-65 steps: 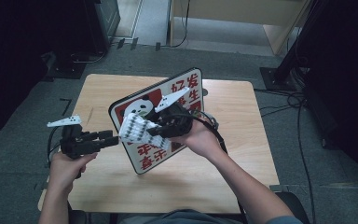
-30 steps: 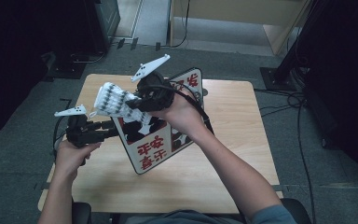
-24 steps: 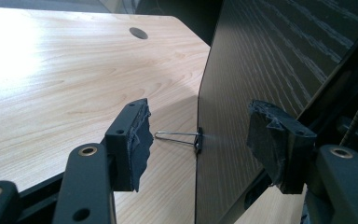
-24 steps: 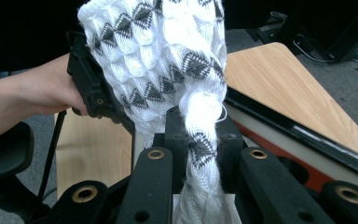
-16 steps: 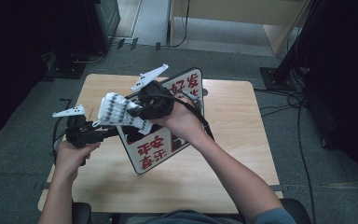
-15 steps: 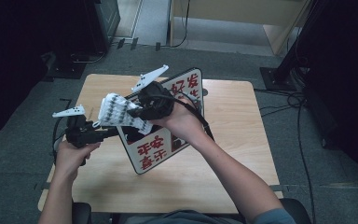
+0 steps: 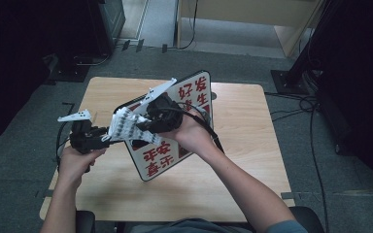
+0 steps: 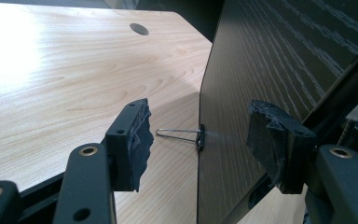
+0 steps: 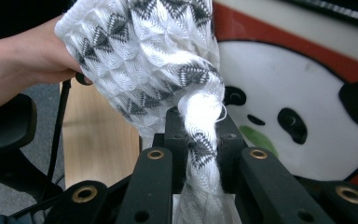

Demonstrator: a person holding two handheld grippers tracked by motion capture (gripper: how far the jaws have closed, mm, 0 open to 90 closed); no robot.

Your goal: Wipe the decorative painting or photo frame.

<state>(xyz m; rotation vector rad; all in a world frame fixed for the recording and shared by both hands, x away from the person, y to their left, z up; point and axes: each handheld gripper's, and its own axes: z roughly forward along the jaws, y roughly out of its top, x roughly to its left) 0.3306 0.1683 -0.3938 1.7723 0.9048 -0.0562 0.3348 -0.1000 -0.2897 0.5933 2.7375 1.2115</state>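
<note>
My right hand-held gripper (image 9: 200, 140) clamps the white-and-grey patterned knit cloth (image 9: 154, 60); left hand-held gripper (image 8: 205, 140) gapes around the panda sign board's (image 8: 279, 70) edge; clipping remains, I judge.

High view overhead facing down, tool views close, sharing the board (image 7: 175, 141).

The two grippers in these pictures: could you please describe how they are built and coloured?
Both are black. The left gripper has metal arms with brass-ringed holes and ragged dark pads. The right gripper looks alike. From above, each carries a pale grey three-cornered plate and trails a black cable.
</note>
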